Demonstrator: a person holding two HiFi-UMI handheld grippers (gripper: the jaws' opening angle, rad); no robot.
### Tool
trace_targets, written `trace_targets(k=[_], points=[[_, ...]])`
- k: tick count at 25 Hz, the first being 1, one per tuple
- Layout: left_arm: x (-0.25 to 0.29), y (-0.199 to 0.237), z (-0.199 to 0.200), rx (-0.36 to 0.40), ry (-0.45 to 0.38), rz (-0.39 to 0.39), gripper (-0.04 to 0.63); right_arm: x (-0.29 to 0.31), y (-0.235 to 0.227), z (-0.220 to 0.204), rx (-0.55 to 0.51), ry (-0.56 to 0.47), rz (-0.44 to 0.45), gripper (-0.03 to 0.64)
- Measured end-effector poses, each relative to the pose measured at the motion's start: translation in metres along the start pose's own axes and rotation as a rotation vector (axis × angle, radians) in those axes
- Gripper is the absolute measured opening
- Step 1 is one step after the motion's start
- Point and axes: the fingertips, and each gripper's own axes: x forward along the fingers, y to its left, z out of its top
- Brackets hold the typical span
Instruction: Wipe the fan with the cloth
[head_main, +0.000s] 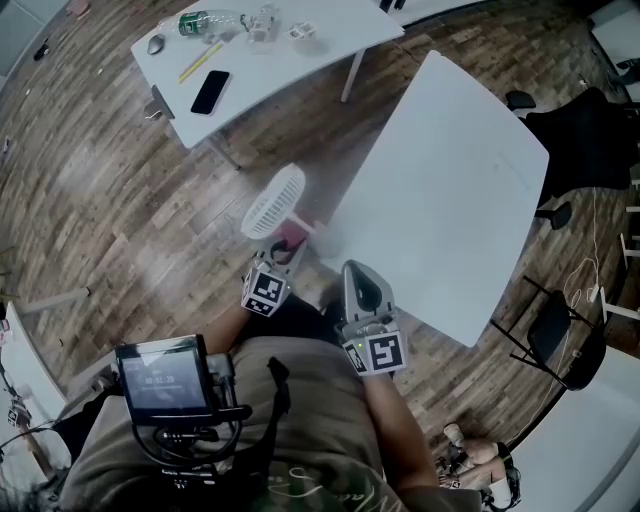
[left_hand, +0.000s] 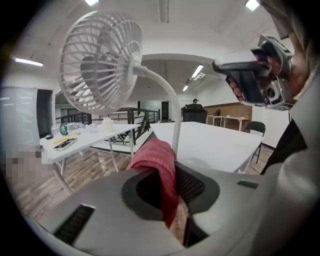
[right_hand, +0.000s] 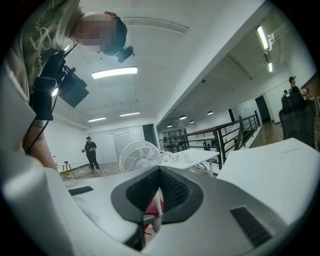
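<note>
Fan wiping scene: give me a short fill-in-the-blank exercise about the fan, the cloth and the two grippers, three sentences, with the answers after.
1. The left gripper holds a cloth whose colour is ____.
2. The fan, head and stem alike, is ____ in colour.
3. The right gripper holds nothing, and its jaws are ____.

Missing words: red; white; shut

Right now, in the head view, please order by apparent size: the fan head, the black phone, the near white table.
1. near white table, largest by far.
2. fan head.
3. black phone, smallest; it lies farther from the camera.
</note>
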Motion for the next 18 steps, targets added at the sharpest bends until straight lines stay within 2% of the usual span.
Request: trace_targets(k=[5, 10, 15, 18], points=[[0.003, 0.010, -0.009, -0.026, -0.006, 0.015, 0.083, -0.008, 0.000, -0.002, -0.009, -0.007, -0.004, 0.000], [-0.014, 0.047, -0.025, -0.067, 0.072, 0.124, 0.083, -0.017, 0.001, 0.004, -0.011, -0.014, -0.014, 0.000], [-0.041, 0.029, -0.007, -0.012, 0.010, 0.079, 0.081, -0.022, 0.009, 0.005, -0.008, -0.014, -0.004, 0.000], [-0.059, 0.012, 0.008, -0.016, -0.028, 0.073, 0.081, -0.024, 0.019, 0.009, -0.005, -0.013, 0.007, 0.000]])
